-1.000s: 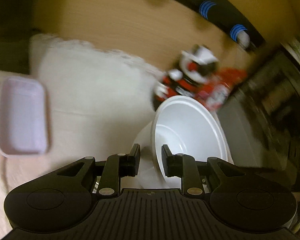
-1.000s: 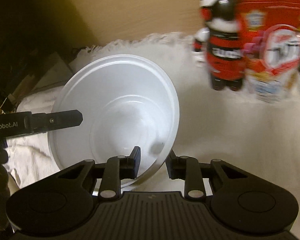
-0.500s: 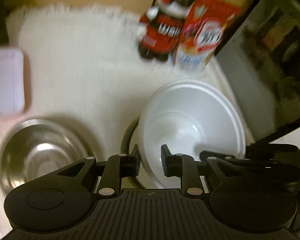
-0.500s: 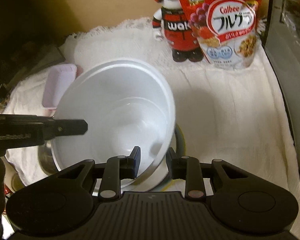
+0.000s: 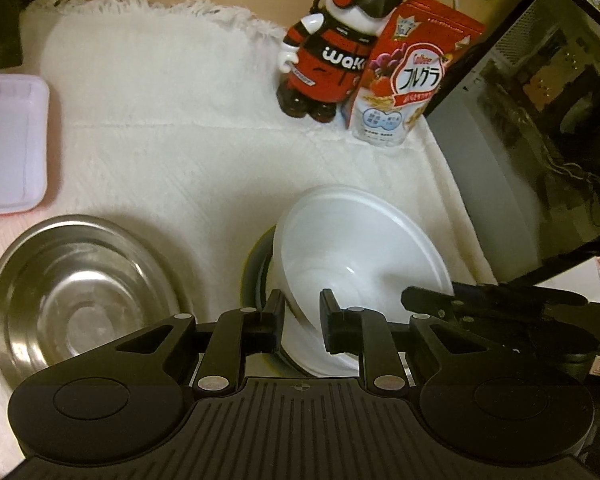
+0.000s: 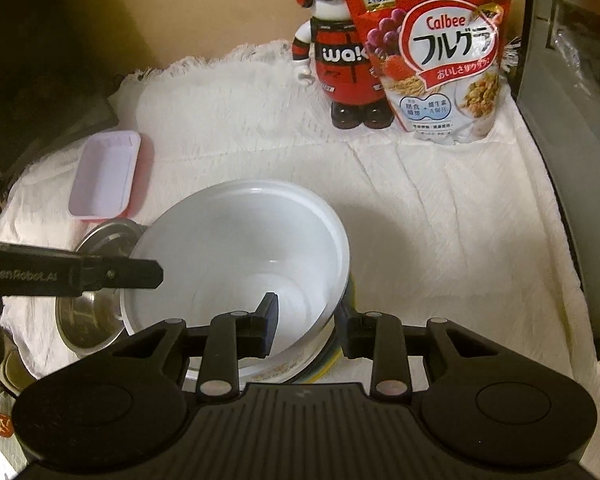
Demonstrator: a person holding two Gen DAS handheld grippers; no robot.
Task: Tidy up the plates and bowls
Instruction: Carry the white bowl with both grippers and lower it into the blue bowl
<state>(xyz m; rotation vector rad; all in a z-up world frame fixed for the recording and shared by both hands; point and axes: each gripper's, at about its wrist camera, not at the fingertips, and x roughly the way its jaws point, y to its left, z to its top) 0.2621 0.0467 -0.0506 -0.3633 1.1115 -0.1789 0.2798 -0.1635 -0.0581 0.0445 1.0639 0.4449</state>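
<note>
White bowl [image 6: 240, 256], empty, sits on a plate [image 6: 324, 360], both tongs clamped on its rim.

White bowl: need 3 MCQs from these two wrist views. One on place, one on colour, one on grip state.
1. Where does the steel bowl lie relative to the white bowl in the left wrist view?
A. To its left
B. Behind it, by the cereal bag
C. Stacked inside it

2. What colour is the shallow rectangular tray?
A. Green
B. Pale pink
C. Black

3. How is the white bowl held?
A. Not held, lying free on the cloth
B. By one gripper only
C. By both grippers, each straddling the rim

Answers:
1 A: the steel bowl sits on the white cloth, left of the white bowl.
2 B: the tray reads pale pink in both views.
3 C: left gripper and right gripper each have one finger inside the rim and one outside.
</note>
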